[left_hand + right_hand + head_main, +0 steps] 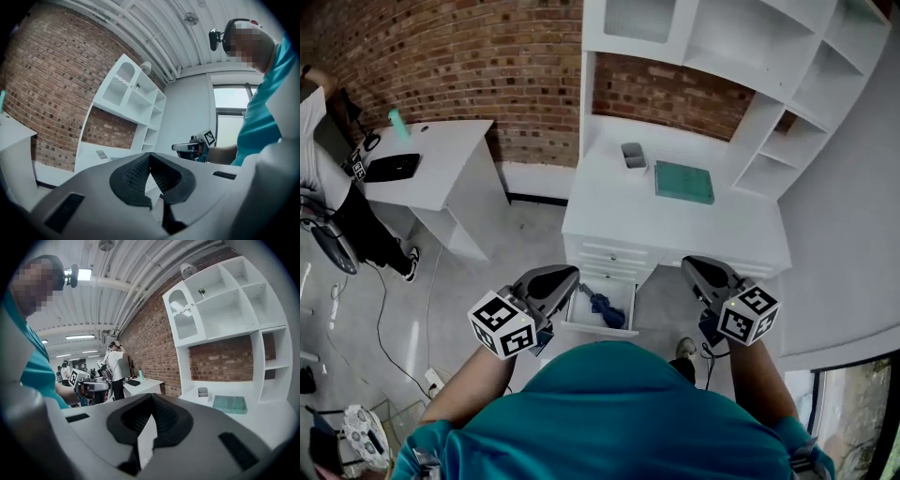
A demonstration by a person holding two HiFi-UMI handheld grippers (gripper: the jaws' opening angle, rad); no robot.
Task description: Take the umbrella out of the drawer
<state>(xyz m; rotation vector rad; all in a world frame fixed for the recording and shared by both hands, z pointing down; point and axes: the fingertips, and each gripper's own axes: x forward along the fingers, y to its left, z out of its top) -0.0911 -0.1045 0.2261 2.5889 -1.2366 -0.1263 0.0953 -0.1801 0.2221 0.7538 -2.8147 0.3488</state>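
Note:
A folded dark blue umbrella point(602, 306) lies in the open white drawer point(575, 302) under the desk point(675, 230). My left gripper point(565, 278) hovers just left of the drawer, above floor level, jaws shut and empty. My right gripper point(696, 269) hangs to the drawer's right near the desk's front edge, also shut with nothing between its pads. In the left gripper view the closed pads point(140, 171) point at the shelf unit. The right gripper view shows its own pads point(164, 416) meeting at the tip. The umbrella is hidden in both gripper views.
On the desk lie a teal book point(683, 181) and a small grey container point(633, 156). White shelves point(769, 56) rise above it. A second white table point(441, 150) stands at left, a person point(323, 159) beside it. Cables point(384, 319) run over the floor.

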